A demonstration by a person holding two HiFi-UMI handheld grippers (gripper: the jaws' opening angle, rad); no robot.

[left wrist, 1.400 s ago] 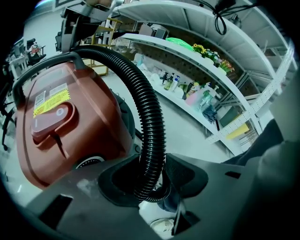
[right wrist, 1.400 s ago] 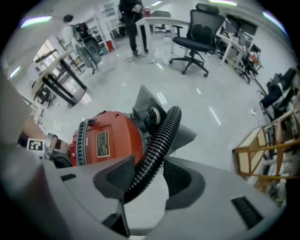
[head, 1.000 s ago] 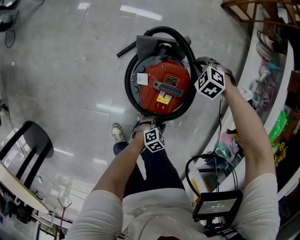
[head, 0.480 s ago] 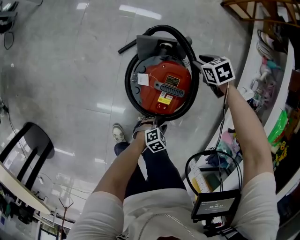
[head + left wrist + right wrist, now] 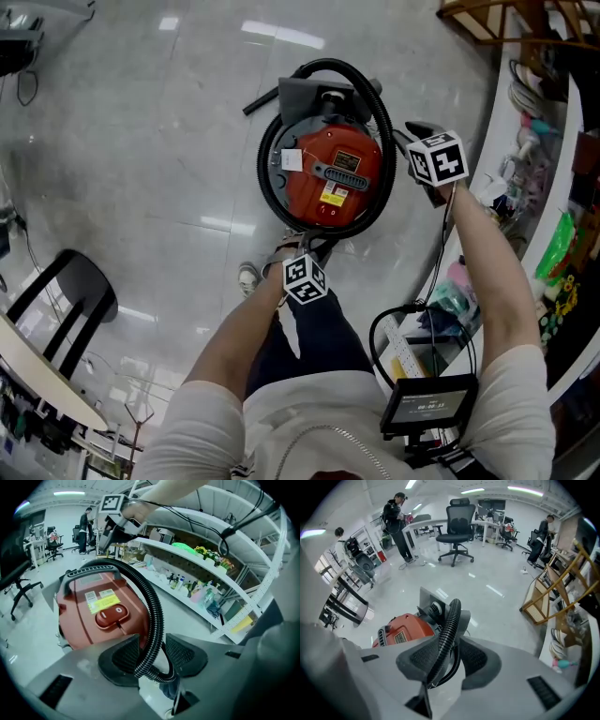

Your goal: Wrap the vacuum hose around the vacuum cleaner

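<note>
With the left tongs [image 5: 151, 652] clenched on the black hose [image 5: 153, 603] and the right tongs [image 5: 449, 656] just opened loosely around it, slack could let the coil spring off the red vacuum cleaner [image 5: 330, 174].

An open-plan office floor with a stocked storage corner
Black swivel office chairs [image 5: 459, 527] stand around long white desks [image 5: 423, 523] under ceiling strip lights [image 5: 525, 488], and people [image 5: 396, 522] stand working among them; the floor [image 5: 141, 141] is pale, polished and wide open, with another black chair [image 5: 70, 291] at a desk edge; along one side run curved white shelves [image 5: 201, 569] holding spray bottles [image 5: 180, 581], artificial flowers [image 5: 202, 551] and sundry supplies, near a wooden rack [image 5: 553, 588]
</note>
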